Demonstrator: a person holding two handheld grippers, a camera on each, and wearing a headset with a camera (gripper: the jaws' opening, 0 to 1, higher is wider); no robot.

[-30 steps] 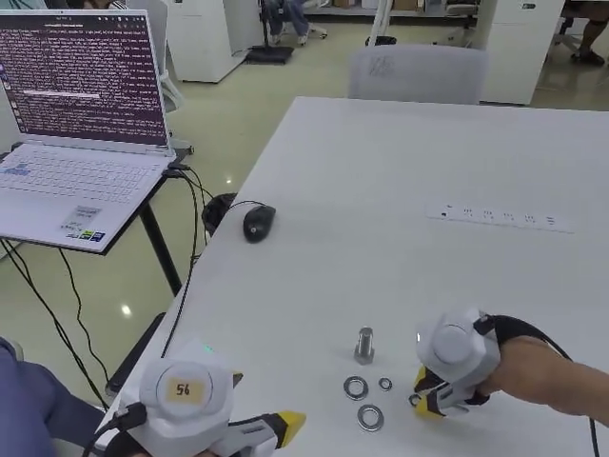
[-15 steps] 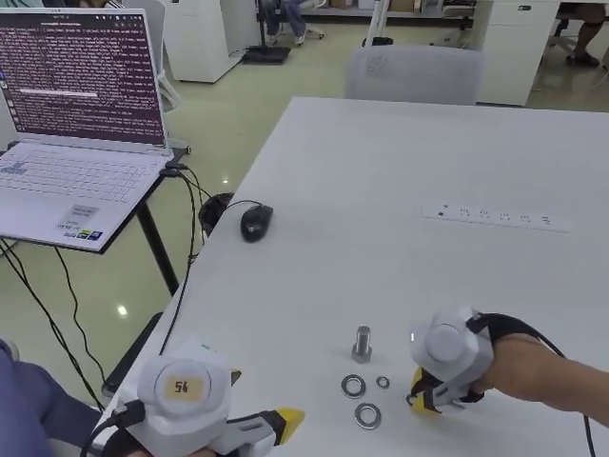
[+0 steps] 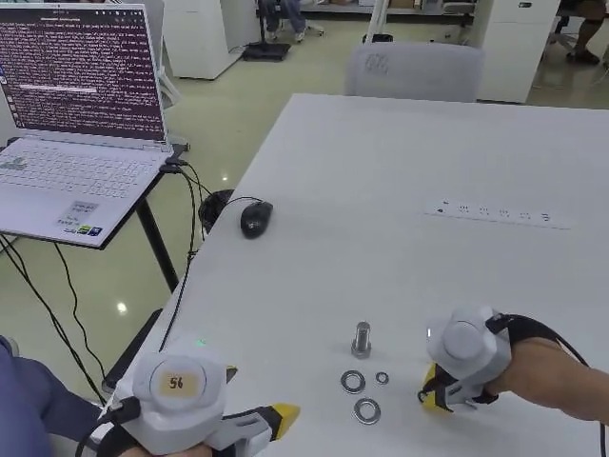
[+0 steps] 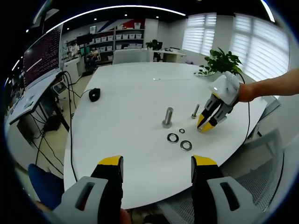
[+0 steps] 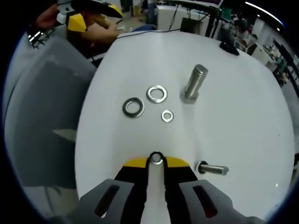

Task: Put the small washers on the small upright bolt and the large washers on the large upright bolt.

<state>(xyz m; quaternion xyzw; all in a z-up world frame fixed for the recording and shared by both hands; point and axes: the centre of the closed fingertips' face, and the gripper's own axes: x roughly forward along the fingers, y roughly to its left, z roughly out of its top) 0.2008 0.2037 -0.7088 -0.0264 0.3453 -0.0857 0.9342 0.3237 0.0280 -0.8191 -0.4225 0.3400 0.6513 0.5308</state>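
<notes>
Grippers first: the right gripper (image 5: 156, 162) is pinched down narrow on a small washer (image 5: 156, 158), which sits right between its yellow tips. From the head view that gripper (image 3: 433, 397) points down at the white table (image 3: 381, 190). I can't tell whether the tips actually touch the surface.

The left gripper (image 4: 157, 162) has its jaws spread wide with nothing between them. It hangs off the near edge of the table, well apart from the parts.

Count of the hardware (from the right gripper view, which is the clearest):
- Bolts, two. The large bolt (image 5: 194, 83) stands upright on its head. The small bolt (image 5: 212, 169) is just beside the right gripper's tips, and the left gripper view shows it upright too.
- Large washers, two. The large washers (image 5: 157, 94) lie flat on the table side by side, near the large bolt but not on it.
- Small washers, two. One is in the right gripper, and a second small washer (image 5: 167, 115) lies loose on the table between the large washers and the gripper tips.

Neither bolt has a washer on it.

Further back there's a computer mouse (image 3: 255, 219), a white power strip (image 3: 495, 214) and an open laptop (image 3: 76, 114) on a side stand.
</notes>
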